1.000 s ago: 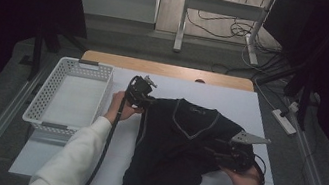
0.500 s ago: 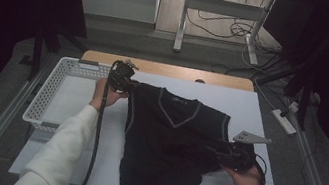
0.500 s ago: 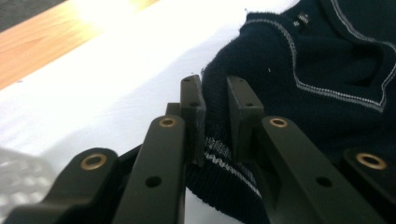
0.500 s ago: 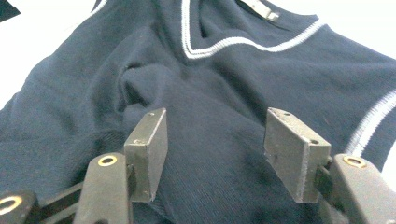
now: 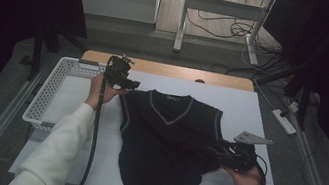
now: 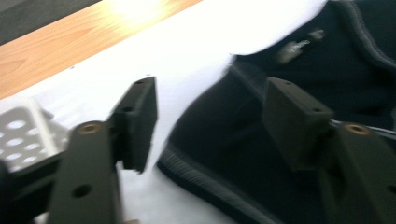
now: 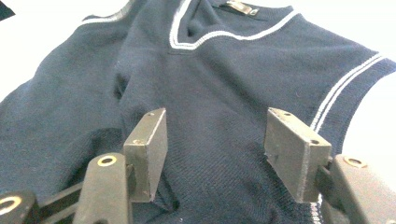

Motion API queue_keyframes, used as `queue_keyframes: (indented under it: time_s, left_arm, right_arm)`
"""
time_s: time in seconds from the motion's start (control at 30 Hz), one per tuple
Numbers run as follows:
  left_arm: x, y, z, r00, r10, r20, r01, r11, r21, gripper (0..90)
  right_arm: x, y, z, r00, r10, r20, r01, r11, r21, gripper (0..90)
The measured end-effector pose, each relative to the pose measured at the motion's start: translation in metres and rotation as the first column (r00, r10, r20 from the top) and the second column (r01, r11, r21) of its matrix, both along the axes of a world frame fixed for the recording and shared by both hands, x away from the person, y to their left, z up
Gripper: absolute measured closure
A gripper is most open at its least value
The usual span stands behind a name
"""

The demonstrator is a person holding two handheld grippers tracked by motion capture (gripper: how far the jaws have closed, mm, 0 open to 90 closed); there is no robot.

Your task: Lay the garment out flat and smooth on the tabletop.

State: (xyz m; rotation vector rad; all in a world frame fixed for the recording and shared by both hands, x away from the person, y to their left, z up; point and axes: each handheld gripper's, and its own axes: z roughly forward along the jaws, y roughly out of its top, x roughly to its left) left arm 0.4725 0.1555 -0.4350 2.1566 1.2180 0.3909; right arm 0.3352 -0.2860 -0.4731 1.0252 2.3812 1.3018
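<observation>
While both grippers' jaws stand spread, nothing pinched: navy vest (image 5: 167, 138) flat beside white basket (image 5: 50, 98), its contents unclear.

Vest (image 5: 165, 138): dark navy knitted cloth, matt, fine ribbed weave; paler striped trim at neck and armholes.
Neck label (image 7: 240, 6): small woven tag, slight sheen.
Bench cover (image 5: 245, 111): white sheet, smooth, matt.
Bench edge (image 5: 166, 69): light wood, smooth, faint gloss.
Basket (image 5: 45, 98): white plastic, perforated walls.
Left tool (image 6: 210, 121): black plastic pads, matt; brass-coloured screw heads.
Right tool (image 7: 215, 149): same matt black blocks, scuffed edges.
</observation>
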Motion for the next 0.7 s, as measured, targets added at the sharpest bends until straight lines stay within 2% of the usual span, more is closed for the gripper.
queue_keyframes:
  time_s: [0.1, 0.3, 0.37, 0.43, 0.47, 0.5, 0.7]
  left_arm:
    - [-0.014, -0.008, 0.007, 0.9975, -0.066, 0.025, 0.067, 0.9971, -0.036, 30.3]
    - [-0.044, -0.020, 0.008, 0.9868, -0.148, 0.065, 0.152, 0.9860, -0.068, 29.3]
    - [-0.054, -0.022, 0.006, 0.9834, -0.166, 0.074, 0.171, 0.9828, -0.070, 29.2]
    - [-0.062, -0.024, 0.004, 0.9830, -0.170, 0.069, 0.174, 0.9827, -0.062, 28.7]
    - [-0.065, -0.024, 0.003, 0.9829, -0.171, 0.068, 0.176, 0.9819, -0.071, 27.9]
    - [-0.071, -0.024, 0.002, 0.9815, -0.179, 0.068, 0.184, 0.9793, -0.084, 27.9]
    - [-0.095, -0.030, -0.001, 0.9710, -0.227, 0.075, 0.233, 0.9679, -0.094, 27.1]
  right_arm:
    - [-0.004, 0.002, 0.003, 0.9998, 0.007, 0.020, -0.007, 1.000, -0.009, 39.2]
    - [-0.016, 0.010, 0.012, 0.9967, 0.054, 0.060, -0.053, 0.998, -0.021, 38.6]
    - [-0.021, 0.013, 0.014, 0.9950, 0.071, 0.070, -0.070, 0.997, -0.027, 38.3]
    - [-0.025, 0.015, 0.015, 0.9933, 0.092, 0.071, -0.089, 0.995, -0.033, 37.7]
    - [-0.027, 0.017, 0.015, 0.9923, 0.101, 0.071, -0.098, 0.994, -0.042, 37.7]
    - [-0.028, 0.018, 0.015, 0.9918, 0.106, 0.071, -0.102, 0.994, -0.048, 37.6]
    - [-0.030, 0.023, 0.011, 0.9904, 0.127, 0.056, -0.122, 0.990, -0.077, 37.4]
